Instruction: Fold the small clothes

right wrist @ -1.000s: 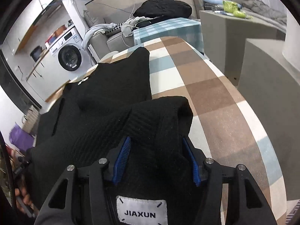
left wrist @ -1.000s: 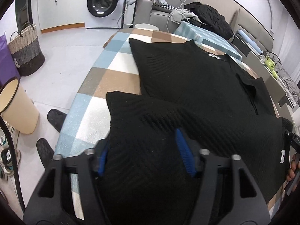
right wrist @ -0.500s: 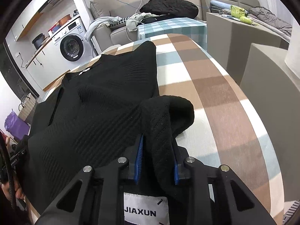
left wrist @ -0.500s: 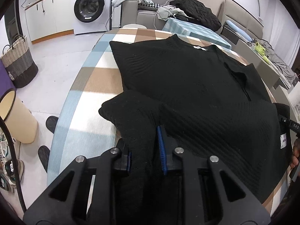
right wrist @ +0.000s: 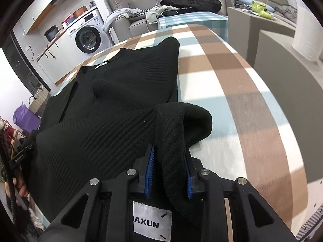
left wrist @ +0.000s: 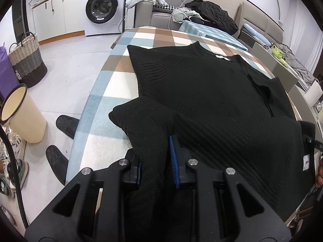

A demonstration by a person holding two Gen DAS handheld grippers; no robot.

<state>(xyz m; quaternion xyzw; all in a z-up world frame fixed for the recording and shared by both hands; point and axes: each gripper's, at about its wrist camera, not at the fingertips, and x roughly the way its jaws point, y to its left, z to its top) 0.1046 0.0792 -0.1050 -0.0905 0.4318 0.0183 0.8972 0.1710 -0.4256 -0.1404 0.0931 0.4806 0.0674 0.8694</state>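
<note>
A black ribbed knit sweater (left wrist: 212, 92) lies spread on the plaid-covered table (left wrist: 113, 92), neck towards the far end. My left gripper (left wrist: 156, 161) is shut on a bunched corner of its near hem, which folds up between the blue pads (left wrist: 174, 161). In the right wrist view the same sweater (right wrist: 113, 109) fills the left half of the table (right wrist: 232, 92). My right gripper (right wrist: 169, 169) is shut on the other near corner, a thick roll of knit between its blue pads (right wrist: 150, 169). A white label (right wrist: 151, 223) shows below the jaws.
Left of the table stand a cream bin (left wrist: 22, 113), a woven basket (left wrist: 27, 60), slippers (left wrist: 66, 121) and a washing machine (left wrist: 102, 6). A sofa piled with clothes (left wrist: 210, 16) is behind. Grey boxes (right wrist: 282, 60) flank the table's right side. A hand (right wrist: 20, 189) shows at the far left.
Both grippers closed from open onto the sweater's near corners and pulled back along the table, bunching the hem; more plaid cloth now shows beyond the sweater.
</note>
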